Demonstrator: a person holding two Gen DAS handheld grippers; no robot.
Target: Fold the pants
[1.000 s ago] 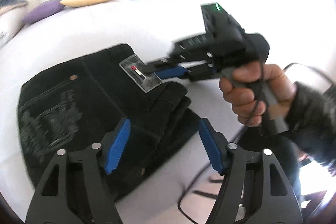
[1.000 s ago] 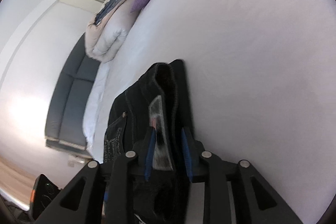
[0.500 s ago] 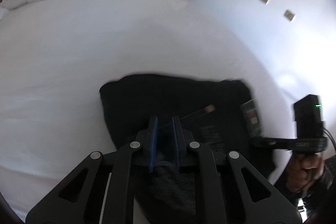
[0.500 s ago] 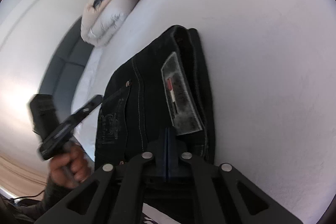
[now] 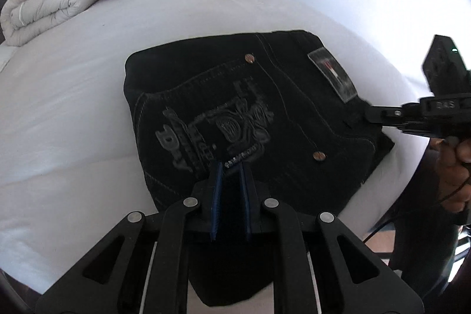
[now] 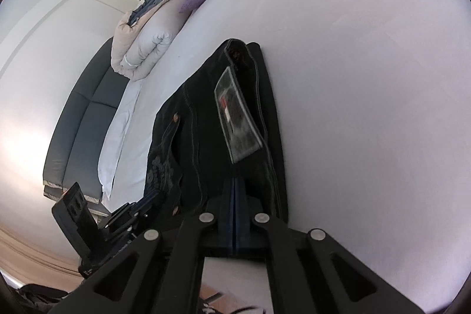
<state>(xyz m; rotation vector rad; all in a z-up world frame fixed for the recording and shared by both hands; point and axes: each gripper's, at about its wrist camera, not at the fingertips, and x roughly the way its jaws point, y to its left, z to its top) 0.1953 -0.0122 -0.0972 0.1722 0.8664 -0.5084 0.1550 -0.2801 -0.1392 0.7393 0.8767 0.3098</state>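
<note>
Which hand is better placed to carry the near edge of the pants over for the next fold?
Left, probably. The left gripper, its jaws having just been closing, pinches the pants midway along the near edge. The right gripper sits shut at the waistband corner beside the label.
</note>
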